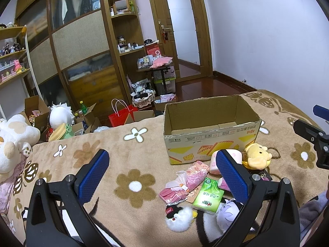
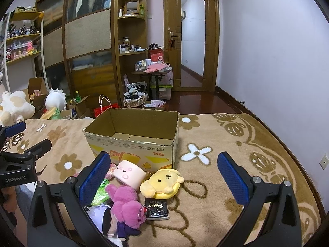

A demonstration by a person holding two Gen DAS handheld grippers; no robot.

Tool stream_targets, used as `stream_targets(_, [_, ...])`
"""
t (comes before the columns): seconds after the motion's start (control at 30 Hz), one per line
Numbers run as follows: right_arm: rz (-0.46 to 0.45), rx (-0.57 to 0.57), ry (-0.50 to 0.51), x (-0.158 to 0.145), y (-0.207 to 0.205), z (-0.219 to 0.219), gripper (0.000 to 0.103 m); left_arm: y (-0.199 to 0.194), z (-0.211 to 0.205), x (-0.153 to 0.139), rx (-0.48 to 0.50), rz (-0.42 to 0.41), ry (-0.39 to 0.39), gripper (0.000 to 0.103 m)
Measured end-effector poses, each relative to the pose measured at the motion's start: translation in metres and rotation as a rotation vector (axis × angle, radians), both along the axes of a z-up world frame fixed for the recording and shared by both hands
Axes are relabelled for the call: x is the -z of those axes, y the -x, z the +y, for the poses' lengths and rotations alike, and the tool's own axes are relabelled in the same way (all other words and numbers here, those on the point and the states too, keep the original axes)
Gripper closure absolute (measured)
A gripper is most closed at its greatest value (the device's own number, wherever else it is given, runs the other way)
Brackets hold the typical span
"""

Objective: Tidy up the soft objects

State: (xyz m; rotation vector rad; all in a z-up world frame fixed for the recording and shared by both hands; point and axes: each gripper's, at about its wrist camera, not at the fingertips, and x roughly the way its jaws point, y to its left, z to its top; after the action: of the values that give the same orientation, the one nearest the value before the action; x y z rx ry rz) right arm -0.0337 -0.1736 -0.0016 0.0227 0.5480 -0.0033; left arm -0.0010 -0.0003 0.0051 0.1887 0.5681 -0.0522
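An open cardboard box (image 2: 131,142) stands on the flower-patterned bed blanket (image 2: 226,144), its inside bare apart from the bottom flaps. The soft items lie clustered on the blanket at the box's 6 o'clock side. The yellow dog plush (image 2: 161,183) and pink cylinder plush (image 2: 128,174) sit just beside the box front. A magenta plush (image 2: 125,205), black sachet (image 2: 157,209) and green tissue pack (image 1: 208,197) lie nearer the camera. A white fluffy keychain plush (image 1: 181,219) and pink wrapped packet (image 1: 185,185) lie at 9 o'clock of the tissue pack. Left gripper (image 1: 162,177): jaws spread wide, holding nothing. Right gripper (image 2: 163,179): jaws likewise wide apart, holding nothing, above the cluster.
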Motion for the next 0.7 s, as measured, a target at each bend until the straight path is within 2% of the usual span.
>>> stream_targets(0.47, [0.006, 0.000, 0.003, 0.0001, -0.0012, -0.0009, 0.000, 0.0013, 0.0003, 0.0002, 0.000, 0.004, -0.002, 0.001])
stream_targets(0.7, [0.010, 0.001, 0.003, 0.0004, -0.0022, -0.0018, 0.000, -0.0043, 0.0011, 0.0041, 0.000, 0.045, -0.003, 0.001])
